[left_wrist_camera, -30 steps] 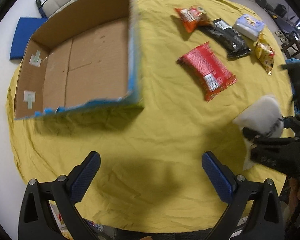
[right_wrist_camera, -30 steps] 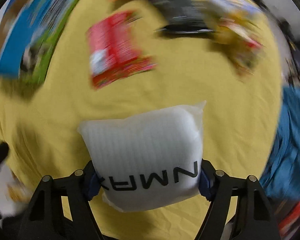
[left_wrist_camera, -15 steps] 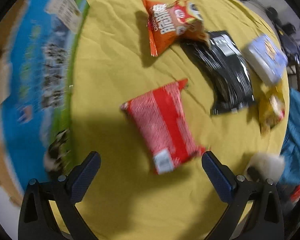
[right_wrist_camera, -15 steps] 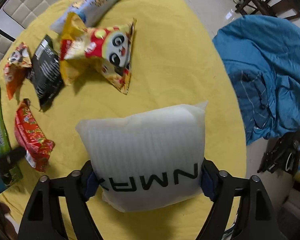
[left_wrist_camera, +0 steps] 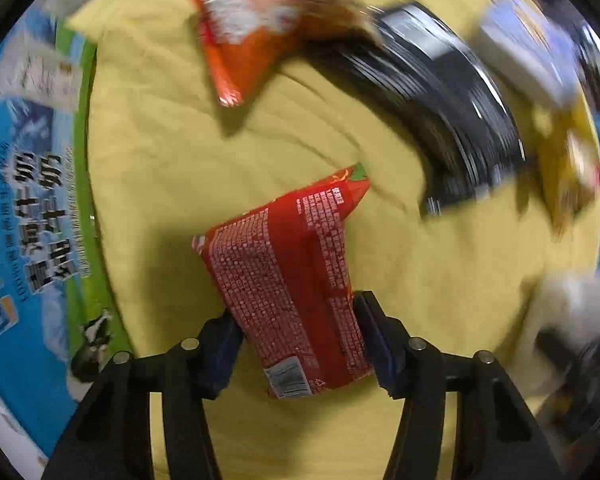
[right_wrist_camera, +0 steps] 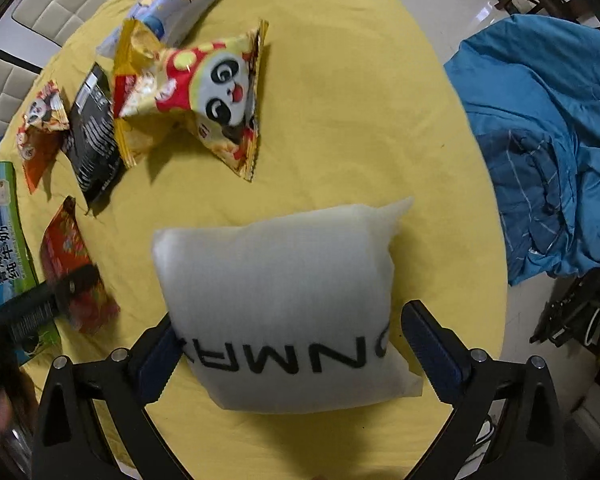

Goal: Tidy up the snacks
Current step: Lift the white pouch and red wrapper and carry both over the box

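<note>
In the left wrist view my left gripper [left_wrist_camera: 297, 334] is shut on a red snack packet [left_wrist_camera: 287, 276] lying on the yellow cloth [left_wrist_camera: 159, 184]. Beyond it lie an orange packet [left_wrist_camera: 243, 36], a black packet [left_wrist_camera: 452, 120], a pale blue pack [left_wrist_camera: 528, 48] and a yellow packet [left_wrist_camera: 572, 168], all blurred. In the right wrist view a white foam pouch [right_wrist_camera: 283, 296] with black letters sits between the fingers of my right gripper [right_wrist_camera: 295, 344]; the right finger stands a little off it, so the gripper is open. The left gripper [right_wrist_camera: 39, 308] shows on the red packet [right_wrist_camera: 65, 252].
A blue and green milk carton box [left_wrist_camera: 27, 208] stands along the left. The panda packet [right_wrist_camera: 203, 92], blue pack [right_wrist_camera: 179, 0], black packet [right_wrist_camera: 93, 136] and orange packet [right_wrist_camera: 39, 124] lie at the far side. A blue garment [right_wrist_camera: 548, 152] hangs past the table's right edge.
My left gripper has swung from the box to the red packet and shut on it. My right gripper, earlier shut on the white pouch, has widened its fingers.
</note>
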Available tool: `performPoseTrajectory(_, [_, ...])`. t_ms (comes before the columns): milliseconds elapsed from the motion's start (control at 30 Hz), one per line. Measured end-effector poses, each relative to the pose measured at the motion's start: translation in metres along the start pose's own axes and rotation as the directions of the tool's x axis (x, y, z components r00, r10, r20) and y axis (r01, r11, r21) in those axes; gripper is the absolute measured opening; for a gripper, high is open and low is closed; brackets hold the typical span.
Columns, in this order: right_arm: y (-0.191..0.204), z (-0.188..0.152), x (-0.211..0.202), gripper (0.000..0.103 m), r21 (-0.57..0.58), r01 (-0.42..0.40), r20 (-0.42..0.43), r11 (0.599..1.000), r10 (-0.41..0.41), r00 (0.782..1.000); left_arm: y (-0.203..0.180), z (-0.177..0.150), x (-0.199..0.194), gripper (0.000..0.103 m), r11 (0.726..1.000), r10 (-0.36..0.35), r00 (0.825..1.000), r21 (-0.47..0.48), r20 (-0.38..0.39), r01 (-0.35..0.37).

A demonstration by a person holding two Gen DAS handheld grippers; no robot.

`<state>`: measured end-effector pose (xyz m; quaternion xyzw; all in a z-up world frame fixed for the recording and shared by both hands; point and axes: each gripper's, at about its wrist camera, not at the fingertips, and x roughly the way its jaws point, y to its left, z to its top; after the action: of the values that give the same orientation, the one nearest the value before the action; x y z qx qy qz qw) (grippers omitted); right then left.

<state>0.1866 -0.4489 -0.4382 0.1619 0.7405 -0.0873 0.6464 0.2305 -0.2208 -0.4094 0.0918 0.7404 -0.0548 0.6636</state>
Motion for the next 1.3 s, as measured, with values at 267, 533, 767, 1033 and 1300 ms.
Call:
performPoseTrajectory(267, [0.01,-0.017,0.013,0.088,-0.083,0.039,-0.007,0.996,-0.039,0.999,-0.015,-0.046,0.014,0.053,0.994,0.063,0.996,0.09,0.058,-0.068])
performPoseTrajectory(533, [0.017,-0.02,0.025,0.088,-0.116,0.106,-0.003,0.988,-0.107,0.994,0.007,-0.052,0.024,0.053,0.999,0.016,0.998,0.043,0.056,-0.019])
performPoseTrajectory(767, [0.015,-0.027,0.036,0.084,-0.141,0.154,0.006,0.978,-0.155,0.988,0.025,-0.051,0.023,0.048,0.999,-0.001,0.998,0.039,0.069,-0.002])
performPoseTrajectory(1033, [0.006,-0.039,0.021,0.074,-0.098,0.121,0.041,0.988,-0.117,0.992,0.017,-0.073,0.002,0.044,0.996,0.028,0.991,0.075,0.134,-0.038])
performPoseTrajectory(1300, [0.024,-0.059,-0.019,0.073,-0.117,0.082,0.094,0.99,-0.071,0.993,0.03,-0.105,-0.042,0.044,0.997,-0.004,0.972,0.082,0.234,-0.015])
